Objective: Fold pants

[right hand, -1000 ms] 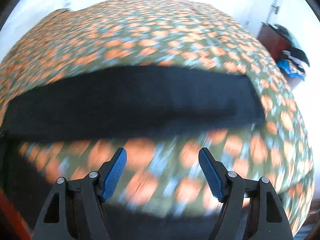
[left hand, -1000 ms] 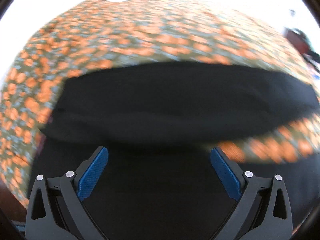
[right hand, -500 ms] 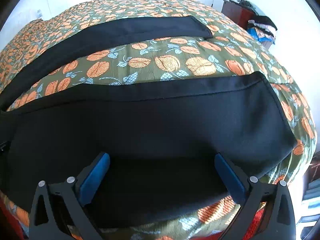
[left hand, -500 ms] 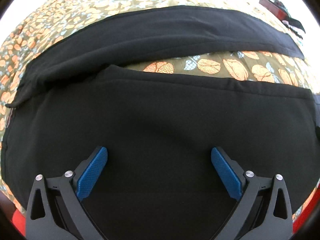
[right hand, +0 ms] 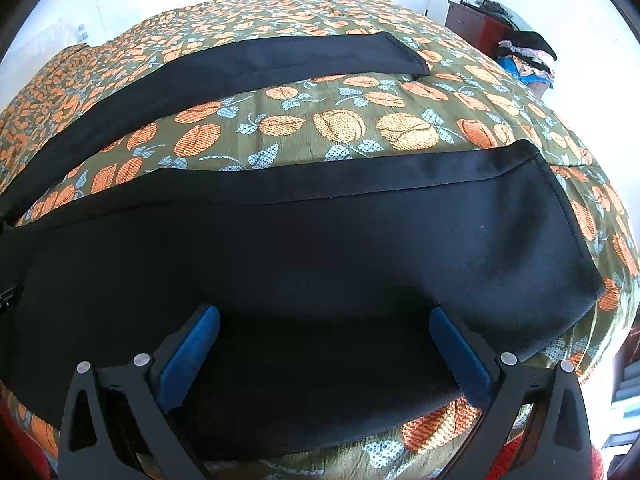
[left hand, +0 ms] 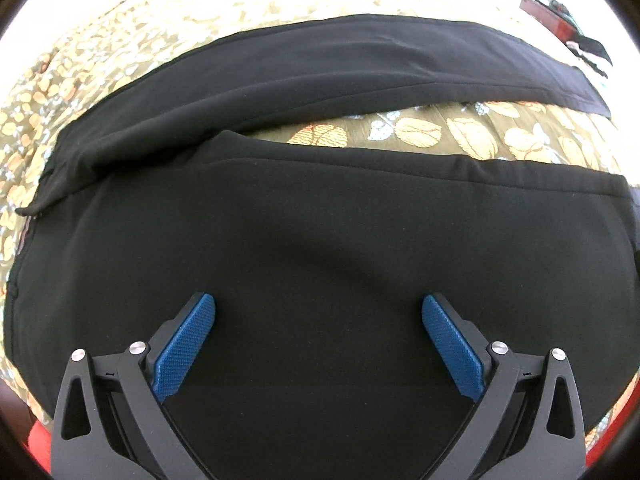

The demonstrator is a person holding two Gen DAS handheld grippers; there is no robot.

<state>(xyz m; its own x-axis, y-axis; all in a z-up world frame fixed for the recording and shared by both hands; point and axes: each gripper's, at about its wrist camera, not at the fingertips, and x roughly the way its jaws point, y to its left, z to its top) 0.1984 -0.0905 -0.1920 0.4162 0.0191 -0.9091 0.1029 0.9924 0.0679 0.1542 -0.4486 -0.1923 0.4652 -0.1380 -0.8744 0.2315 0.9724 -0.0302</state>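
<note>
While both grippers tilt down over bed [right hand: 344, 120], left gripper [left hand: 318, 320] jaws wide apart, nothing pinched. Right gripper [right hand: 324, 332] jaws just opened wide, cloth under them, not pinched. Black pants [right hand: 320, 248] lie flat on bed, long way left to right, legs apart, ends pointing right.

Black pants [right hand: 320, 240], flat on bedspread, legs spread apart

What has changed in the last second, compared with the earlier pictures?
Both tools came down closer over the near leg of the black pants. The right tool has just been opening its jaws wider; the left tool remains open. Neither grips cloth. The pants lie spread on the patterned bedspread as before.
</note>
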